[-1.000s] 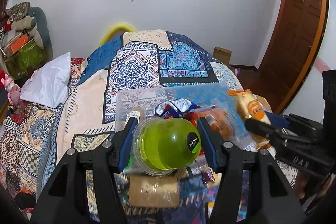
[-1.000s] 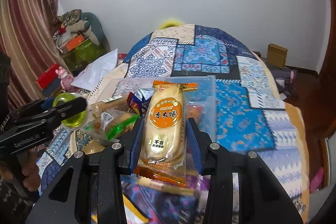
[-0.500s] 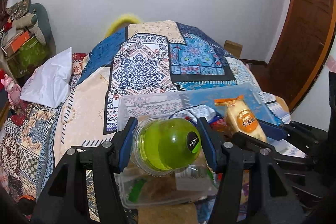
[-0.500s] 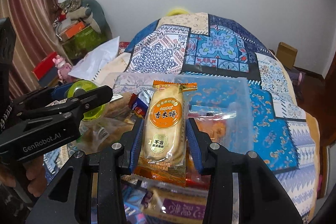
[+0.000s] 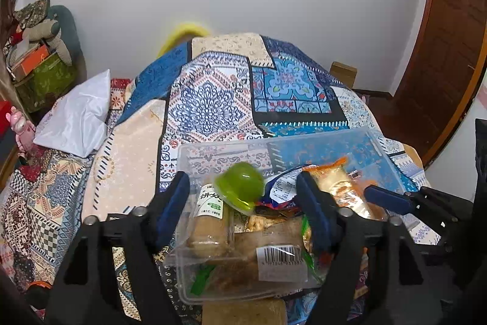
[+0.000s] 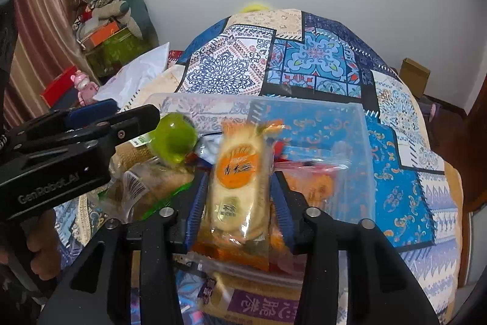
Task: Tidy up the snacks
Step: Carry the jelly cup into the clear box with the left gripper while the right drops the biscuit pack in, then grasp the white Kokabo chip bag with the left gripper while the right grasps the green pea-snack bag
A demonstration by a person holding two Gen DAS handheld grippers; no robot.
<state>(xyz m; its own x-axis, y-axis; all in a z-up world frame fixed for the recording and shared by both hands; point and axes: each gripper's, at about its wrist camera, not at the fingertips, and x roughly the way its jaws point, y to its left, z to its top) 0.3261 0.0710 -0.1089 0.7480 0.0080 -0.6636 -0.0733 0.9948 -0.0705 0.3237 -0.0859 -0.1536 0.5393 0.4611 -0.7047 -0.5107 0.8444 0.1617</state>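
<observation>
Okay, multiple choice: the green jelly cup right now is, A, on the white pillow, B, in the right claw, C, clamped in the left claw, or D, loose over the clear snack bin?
D: the green jelly cup is blurred, touching neither finger of the wide-open left claw, over the clear snack bin.

Clear glossy plastic bin (image 5: 384, 149); patterned cloth quilt (image 5: 210, 99).

even indoor light | motion-blurred snacks | fisheye-warped, dark corners
</observation>
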